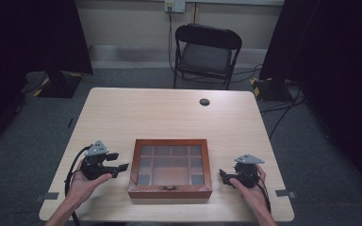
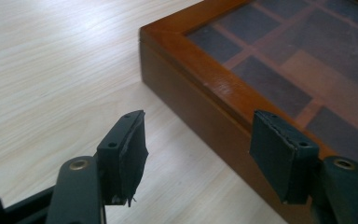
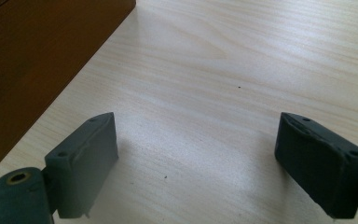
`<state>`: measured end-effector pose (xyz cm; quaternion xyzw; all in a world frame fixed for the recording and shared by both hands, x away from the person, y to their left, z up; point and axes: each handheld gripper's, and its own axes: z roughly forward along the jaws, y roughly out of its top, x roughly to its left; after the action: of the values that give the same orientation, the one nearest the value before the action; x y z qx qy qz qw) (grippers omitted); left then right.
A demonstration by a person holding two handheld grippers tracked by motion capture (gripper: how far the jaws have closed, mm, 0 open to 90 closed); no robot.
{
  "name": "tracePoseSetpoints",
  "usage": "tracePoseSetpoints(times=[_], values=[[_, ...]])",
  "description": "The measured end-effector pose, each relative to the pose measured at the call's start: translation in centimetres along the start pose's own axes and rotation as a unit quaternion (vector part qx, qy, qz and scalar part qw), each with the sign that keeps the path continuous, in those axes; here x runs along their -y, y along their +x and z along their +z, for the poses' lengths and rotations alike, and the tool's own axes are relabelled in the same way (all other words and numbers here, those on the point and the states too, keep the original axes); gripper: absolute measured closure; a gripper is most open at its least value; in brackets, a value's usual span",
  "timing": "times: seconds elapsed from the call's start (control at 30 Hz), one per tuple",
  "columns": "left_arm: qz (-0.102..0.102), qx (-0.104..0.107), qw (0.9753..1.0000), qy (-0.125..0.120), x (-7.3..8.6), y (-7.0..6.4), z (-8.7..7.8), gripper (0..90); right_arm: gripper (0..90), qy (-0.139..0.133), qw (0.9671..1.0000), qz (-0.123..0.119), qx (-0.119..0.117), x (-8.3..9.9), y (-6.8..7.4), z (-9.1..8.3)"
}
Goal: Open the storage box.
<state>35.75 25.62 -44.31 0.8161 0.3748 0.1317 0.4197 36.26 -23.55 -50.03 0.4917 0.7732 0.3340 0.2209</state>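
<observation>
A closed wooden box [image 1: 169, 188] with a glass-panelled lid sits near the table's [image 1: 169, 113] front edge. The left gripper [image 1: 118, 161] and right gripper [image 1: 222, 175] flank it, both spread wide and empty. Opening probably comes next, starting at what looks like a front latch [image 1: 169, 187].

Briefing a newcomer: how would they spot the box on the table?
On the pale wooden table, look at the near edge, between the two grippers. The box is flat, reddish-brown wood; its glass lid shows a grid of compartments, and a small clasp faces the person.
</observation>
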Motion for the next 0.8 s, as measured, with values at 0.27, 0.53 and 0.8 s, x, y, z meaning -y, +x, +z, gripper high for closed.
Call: tracePoseSetpoints(times=[0.27,0.53,0.8], values=[[0.003,0.031,0.9994,-0.015,-0.9,-0.9,0.0,36.3,12.2,0.000,1.0000,0.000,0.000,0.0,0.0,0.0],[0.037,0.045,0.9980,-0.024,-2.3,-3.1,0.5,37.3,12.2,0.000,1.0000,0.000,0.000,0.0,0.0,0.0],[0.047,0.061,0.9966,-0.027,-3.8,-4.6,1.3,44.9,12.2,0.000,1.0000,0.000,0.000,0.0,0.0,0.0]])
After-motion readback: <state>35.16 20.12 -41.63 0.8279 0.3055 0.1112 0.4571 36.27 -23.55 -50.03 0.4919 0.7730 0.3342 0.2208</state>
